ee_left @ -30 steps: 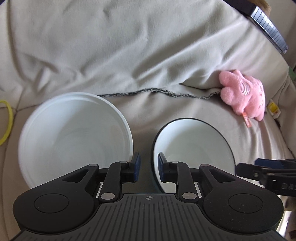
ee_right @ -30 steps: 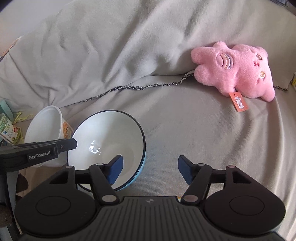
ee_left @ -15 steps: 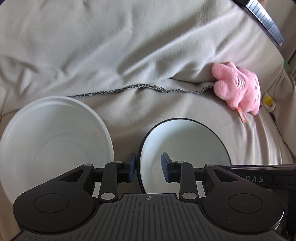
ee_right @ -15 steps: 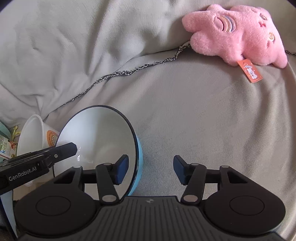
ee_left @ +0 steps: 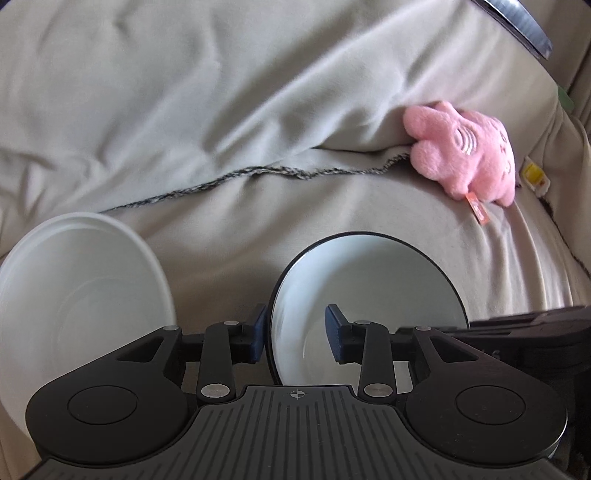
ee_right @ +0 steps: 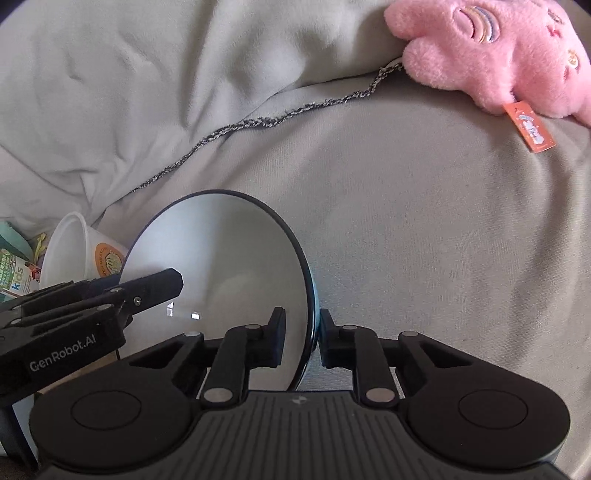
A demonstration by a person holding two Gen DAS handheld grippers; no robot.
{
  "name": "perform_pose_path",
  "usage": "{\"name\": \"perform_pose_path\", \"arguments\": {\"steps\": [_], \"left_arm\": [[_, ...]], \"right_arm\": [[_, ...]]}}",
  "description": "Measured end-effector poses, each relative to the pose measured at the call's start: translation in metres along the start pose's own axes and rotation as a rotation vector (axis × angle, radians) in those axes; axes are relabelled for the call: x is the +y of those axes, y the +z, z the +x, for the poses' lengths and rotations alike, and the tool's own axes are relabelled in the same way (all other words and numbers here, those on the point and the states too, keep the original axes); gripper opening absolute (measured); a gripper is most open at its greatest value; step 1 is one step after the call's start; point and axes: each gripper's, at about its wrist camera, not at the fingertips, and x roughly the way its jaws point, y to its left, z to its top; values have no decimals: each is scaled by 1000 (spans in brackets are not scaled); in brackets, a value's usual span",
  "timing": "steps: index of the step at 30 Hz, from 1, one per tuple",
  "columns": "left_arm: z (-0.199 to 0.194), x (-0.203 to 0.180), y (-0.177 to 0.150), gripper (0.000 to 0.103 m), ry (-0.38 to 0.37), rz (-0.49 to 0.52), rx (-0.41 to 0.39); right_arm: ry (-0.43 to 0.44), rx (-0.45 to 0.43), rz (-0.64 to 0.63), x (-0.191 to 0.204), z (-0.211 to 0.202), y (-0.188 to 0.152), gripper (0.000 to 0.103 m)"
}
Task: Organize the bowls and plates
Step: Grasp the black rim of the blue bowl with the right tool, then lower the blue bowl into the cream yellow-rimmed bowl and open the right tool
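Observation:
A white bowl with a dark rim and blue outside (ee_left: 369,288) (ee_right: 229,266) rests on the beige blanket. My left gripper (ee_left: 295,334) is open, its fingers either side of the bowl's left rim. My right gripper (ee_right: 302,341) is shut on the bowl's right rim, one finger inside, one outside. A larger white plastic bowl (ee_left: 74,295) sits to the left; in the right wrist view it shows an orange label (ee_right: 77,251). The left gripper's body crosses the right wrist view (ee_right: 92,299).
A pink plush toy (ee_left: 465,151) (ee_right: 495,55) lies at the back right against a blanket fold. A dark braided cord (ee_left: 258,173) runs across the blanket. Printed packets (ee_right: 14,269) lie at the far left. A dark slatted object (ee_left: 517,26) sits top right.
My right gripper moved in and closed on the dark-rimmed bowl's right rim. My left gripper opened wider around its left rim. The bowl tilted more upright.

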Motion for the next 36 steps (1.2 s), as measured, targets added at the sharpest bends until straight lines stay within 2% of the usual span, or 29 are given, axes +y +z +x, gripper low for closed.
{"name": "perform_pose_path", "arguments": {"steps": [3,8,10,14,16,18,20,22,25,27,30,32,36], "left_arm": [[10,-11,10,35,6,51,25],[38,-2,15,28,-7,6,124],[51,3,9,31,-32,-18,170],[50,7,10,28,-63,-57,174],[50,6,11,31,-55,-75,168],[49,-1,11,43,-52,-56,162],[47,-8,9,44,-27,-36,146],[44,-6,9,44,-34,-45,134],[32,-1,7,44,-84,-89,120],[13,-5,5,44,-89,-91,88],[-24,-19,1,44,-92,-66,22],[-51,-29,-4,45,-121,-57,-19],[-88,-55,-23,45,-163,-10,-41]], "right_arm": [[-14,-13,-4,-10,-6,-2,17],[-4,1,-14,-14,-5,-1,17],[-15,8,-16,-11,-1,-2,17],[-8,51,19,-9,18,-3,20],[-8,46,18,-8,19,-5,21],[-22,42,12,-3,20,-7,23],[-38,34,11,1,20,-10,24],[-41,24,14,3,17,-12,24],[-35,11,5,3,8,-15,24],[-30,-2,-8,5,-4,-18,24],[-24,-44,-40,12,-37,-24,24],[-21,-79,-57,14,-65,-27,24],[-36,-111,-84,16,-113,-46,24]]}}
